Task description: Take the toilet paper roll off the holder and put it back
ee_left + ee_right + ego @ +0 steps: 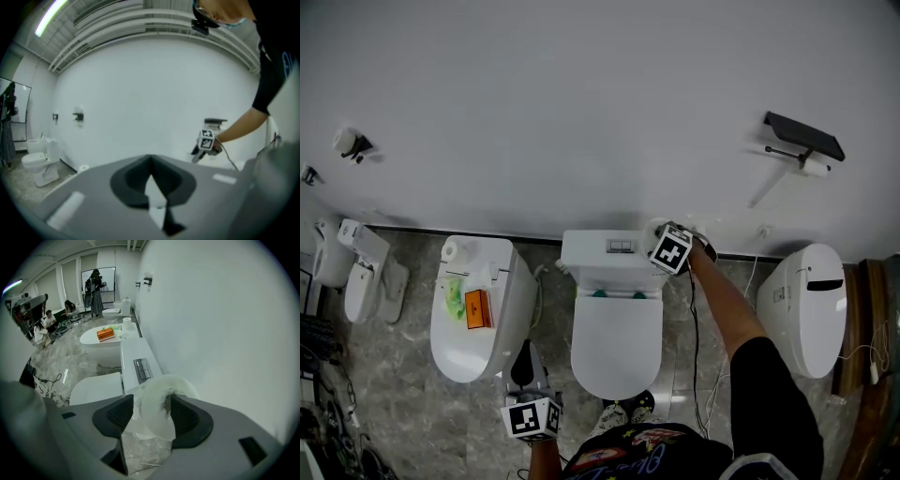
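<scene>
The toilet paper roll (154, 423) sits on the right rear corner of the toilet tank (133, 355), between the spread jaws of the right gripper (152, 398). They are open and not clamping it, and its core seems turned toward the right jaw. The wall holder (803, 139) lies well off to the right and higher. The right arm is much nearer than the left gripper (150, 161), which is closed on nothing.
</scene>
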`<act>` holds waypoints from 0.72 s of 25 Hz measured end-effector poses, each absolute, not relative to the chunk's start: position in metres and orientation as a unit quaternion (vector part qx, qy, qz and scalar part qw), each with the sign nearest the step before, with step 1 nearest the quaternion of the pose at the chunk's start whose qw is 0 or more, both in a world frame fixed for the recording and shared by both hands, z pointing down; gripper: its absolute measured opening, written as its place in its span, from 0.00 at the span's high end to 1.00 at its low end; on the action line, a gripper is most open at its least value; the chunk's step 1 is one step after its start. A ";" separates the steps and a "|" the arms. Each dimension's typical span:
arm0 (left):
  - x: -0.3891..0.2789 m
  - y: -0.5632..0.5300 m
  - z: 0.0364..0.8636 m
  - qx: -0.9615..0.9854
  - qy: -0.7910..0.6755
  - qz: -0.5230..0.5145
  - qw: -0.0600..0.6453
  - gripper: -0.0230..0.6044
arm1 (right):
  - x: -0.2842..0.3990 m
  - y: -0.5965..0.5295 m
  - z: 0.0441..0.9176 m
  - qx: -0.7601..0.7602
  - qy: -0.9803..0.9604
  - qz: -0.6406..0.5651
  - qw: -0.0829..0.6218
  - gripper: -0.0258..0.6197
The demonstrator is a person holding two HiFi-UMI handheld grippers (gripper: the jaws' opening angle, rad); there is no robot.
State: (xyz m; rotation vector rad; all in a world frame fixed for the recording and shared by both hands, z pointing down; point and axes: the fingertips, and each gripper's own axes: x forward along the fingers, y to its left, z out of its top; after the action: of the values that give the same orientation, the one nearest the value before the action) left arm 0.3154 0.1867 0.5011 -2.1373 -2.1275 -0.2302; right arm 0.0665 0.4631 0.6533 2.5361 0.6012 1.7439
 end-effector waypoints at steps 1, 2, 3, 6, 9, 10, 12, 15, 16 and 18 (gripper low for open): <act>0.317 0.186 0.501 -0.706 -0.702 -0.075 0.059 0.98 | 0.067 0.463 0.652 0.808 0.190 0.557 0.010 0.61; 0.318 0.185 0.500 -0.706 -0.702 -0.074 0.058 0.98 | 0.068 0.462 0.652 0.806 0.187 0.561 0.016 0.61; 0.318 0.185 0.500 -0.706 -0.702 -0.073 0.058 0.98 | 0.067 0.462 0.650 0.804 0.184 0.565 0.021 0.61; 0.319 0.186 0.497 -0.704 -0.704 -0.069 0.056 0.98 | 0.066 0.464 0.633 0.811 0.198 0.550 0.029 0.61; 0.318 0.187 0.492 -0.701 -0.709 -0.065 0.050 0.98 | 0.068 0.459 0.587 0.849 0.252 0.465 0.021 0.61; 0.317 0.189 0.489 -0.699 -0.711 -0.062 0.047 0.98 | 0.068 0.455 0.566 0.864 0.280 0.417 0.020 0.61; 0.311 0.194 0.482 -0.692 -0.719 -0.053 0.042 0.98 | 0.063 0.440 0.519 0.890 0.336 0.306 0.018 0.61; 0.296 0.206 0.467 -0.675 -0.737 -0.034 0.027 0.98 | 0.049 0.400 0.457 0.909 0.392 0.142 0.009 0.61; 0.289 0.209 0.462 -0.667 -0.744 -0.026 0.024 0.98 | 0.041 0.385 0.444 0.906 0.411 0.096 0.004 0.63; 0.273 0.214 0.451 -0.648 -0.762 -0.010 0.018 0.98 | 0.022 0.357 0.427 0.890 0.455 0.020 -0.010 0.92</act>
State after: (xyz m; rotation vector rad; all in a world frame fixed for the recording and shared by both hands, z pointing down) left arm 0.2733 0.2141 0.4507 -2.0119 -2.3656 -0.0319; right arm 0.0220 0.3566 0.4266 2.8153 1.4393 0.0648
